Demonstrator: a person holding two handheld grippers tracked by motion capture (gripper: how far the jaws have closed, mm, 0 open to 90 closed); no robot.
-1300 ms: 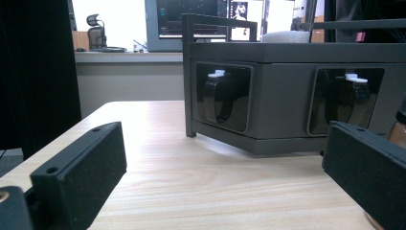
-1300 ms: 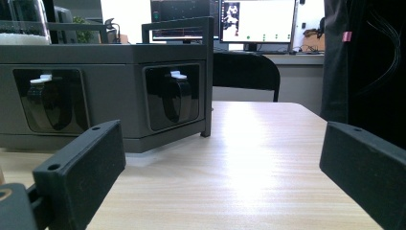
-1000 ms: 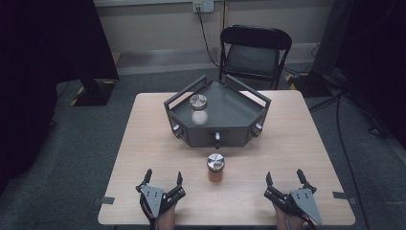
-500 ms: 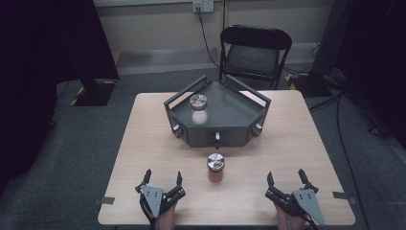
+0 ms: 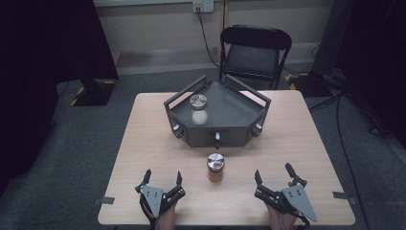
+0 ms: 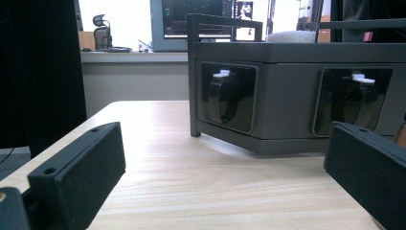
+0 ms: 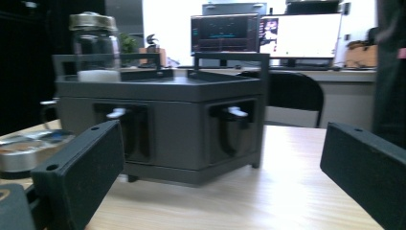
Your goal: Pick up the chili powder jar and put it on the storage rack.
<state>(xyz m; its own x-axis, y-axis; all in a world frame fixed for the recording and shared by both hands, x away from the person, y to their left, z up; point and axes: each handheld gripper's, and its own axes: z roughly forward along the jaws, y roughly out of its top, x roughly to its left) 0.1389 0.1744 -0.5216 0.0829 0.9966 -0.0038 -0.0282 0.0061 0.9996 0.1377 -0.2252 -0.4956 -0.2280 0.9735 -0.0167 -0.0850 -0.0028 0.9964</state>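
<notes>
Two grippers parked, jar between them, before tray.

Left gripper, jaws wide, empty, left of jar; jar upright, just in front of tray, likely staged for pickup; right gripper, jaws wide, empty, right of jar.
</notes>
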